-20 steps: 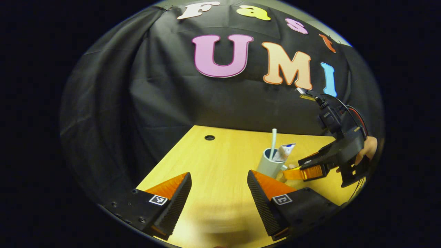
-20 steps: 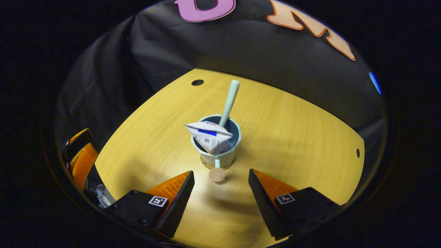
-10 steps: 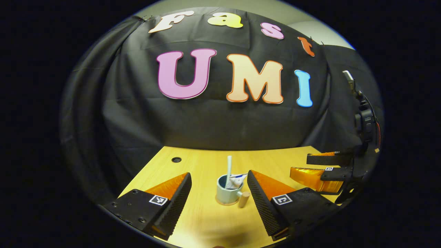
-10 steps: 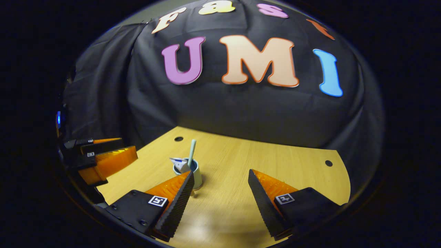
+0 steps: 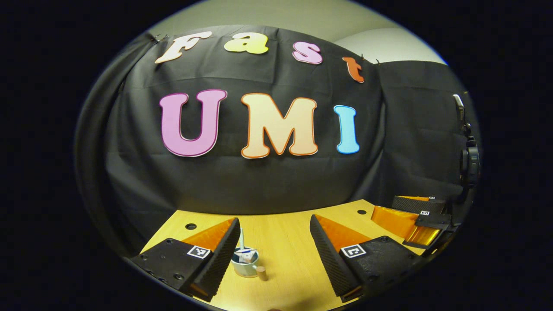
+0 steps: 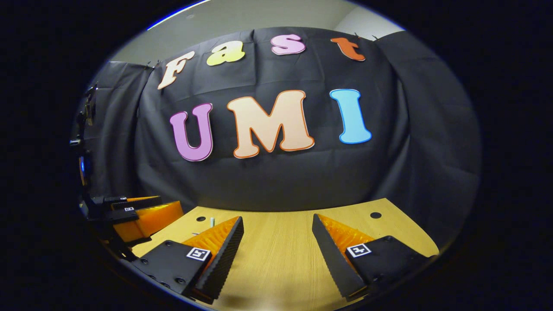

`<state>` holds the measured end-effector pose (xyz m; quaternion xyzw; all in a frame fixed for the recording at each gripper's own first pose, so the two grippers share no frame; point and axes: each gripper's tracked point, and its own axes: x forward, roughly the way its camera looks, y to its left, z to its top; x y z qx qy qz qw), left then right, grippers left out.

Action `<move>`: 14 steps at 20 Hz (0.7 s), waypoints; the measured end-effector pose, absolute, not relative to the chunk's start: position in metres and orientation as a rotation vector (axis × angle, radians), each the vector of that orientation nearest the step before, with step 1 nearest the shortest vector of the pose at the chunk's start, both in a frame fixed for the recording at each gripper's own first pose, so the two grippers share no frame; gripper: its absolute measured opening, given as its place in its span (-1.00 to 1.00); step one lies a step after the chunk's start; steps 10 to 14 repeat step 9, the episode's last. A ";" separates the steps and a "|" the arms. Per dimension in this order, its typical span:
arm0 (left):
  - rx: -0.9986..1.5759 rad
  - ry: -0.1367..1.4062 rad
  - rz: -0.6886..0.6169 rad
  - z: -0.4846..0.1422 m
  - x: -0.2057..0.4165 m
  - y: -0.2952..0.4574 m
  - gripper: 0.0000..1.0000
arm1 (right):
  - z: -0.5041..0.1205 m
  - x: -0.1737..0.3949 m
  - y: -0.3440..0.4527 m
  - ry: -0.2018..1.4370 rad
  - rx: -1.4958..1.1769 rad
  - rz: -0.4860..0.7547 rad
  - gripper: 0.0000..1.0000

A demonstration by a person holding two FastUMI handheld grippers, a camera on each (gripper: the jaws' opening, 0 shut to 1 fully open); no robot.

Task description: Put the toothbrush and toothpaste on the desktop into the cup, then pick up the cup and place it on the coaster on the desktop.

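Bench (image 5: 285,242) is light wood, sitting in a booth with black cloth (image 5: 268,181) hanging behind it.

Left gripper view, near to far:
- Left gripper (image 5: 275,252) is hovering over the near part of the bench, jaws standing wide apart, gripping nothing.
- Cup (image 5: 245,267) is standing upright on the bench, low in the gap, just beside the inner edge of the finger on the view's left.
- Cup's stubby handle (image 5: 261,273) is sticking out toward the view's right.
- Toothbrush (image 5: 242,239) is standing in the cup, handle poking up above the rim.
- Toothpaste (image 5: 246,256) is sitting in the cup beside it, crimped end just above the rim.
- Coaster: can't tell, cup base is too small to resolve what it is resting on.
- Right gripper (image 5: 410,214) is showing at the view's right edge, off the cup and well apart from it; its two fingers are showing a gap between them.
- Grommet holes (image 5: 190,226) are sitting near the far bench corners.

Right gripper view:
- Right gripper (image 6: 277,257) is hanging over bare bench, jaws wide apart, gripping nothing.
- Toothbrush tip (image 6: 212,221) is peeking up behind the finger on the view's left; cup itself is hidden there.
- Left gripper (image 6: 138,211) is showing at the view's left edge.
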<state>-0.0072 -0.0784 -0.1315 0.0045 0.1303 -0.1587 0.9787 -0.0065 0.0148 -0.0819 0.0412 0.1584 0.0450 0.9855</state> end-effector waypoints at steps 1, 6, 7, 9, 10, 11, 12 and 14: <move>0.011 0.255 -0.330 -0.129 -0.007 -0.083 0.87 | -0.076 -0.005 0.007 0.304 0.084 0.075 0.89; 0.019 0.242 -0.346 -0.123 -0.005 -0.090 0.86 | -0.054 -0.007 -0.012 0.239 0.108 0.022 0.97; 0.017 0.239 -0.344 -0.121 -0.006 -0.089 0.86 | -0.052 -0.008 -0.014 0.233 0.109 0.009 0.97; 0.015 0.236 -0.340 -0.120 -0.005 -0.085 0.87 | -0.044 -0.006 -0.014 0.197 0.091 -0.002 0.96; 0.015 0.236 -0.340 -0.120 -0.005 -0.085 0.87 | -0.044 -0.006 -0.014 0.197 0.091 -0.002 0.96; 0.015 0.236 -0.340 -0.120 -0.005 -0.085 0.87 | -0.044 -0.006 -0.014 0.197 0.091 -0.002 0.96; 0.015 0.236 -0.340 -0.120 -0.005 -0.085 0.87 | -0.044 -0.006 -0.014 0.197 0.091 -0.002 0.96; 0.015 0.236 -0.340 -0.120 -0.005 -0.085 0.87 | -0.044 -0.006 -0.014 0.197 0.091 -0.002 0.96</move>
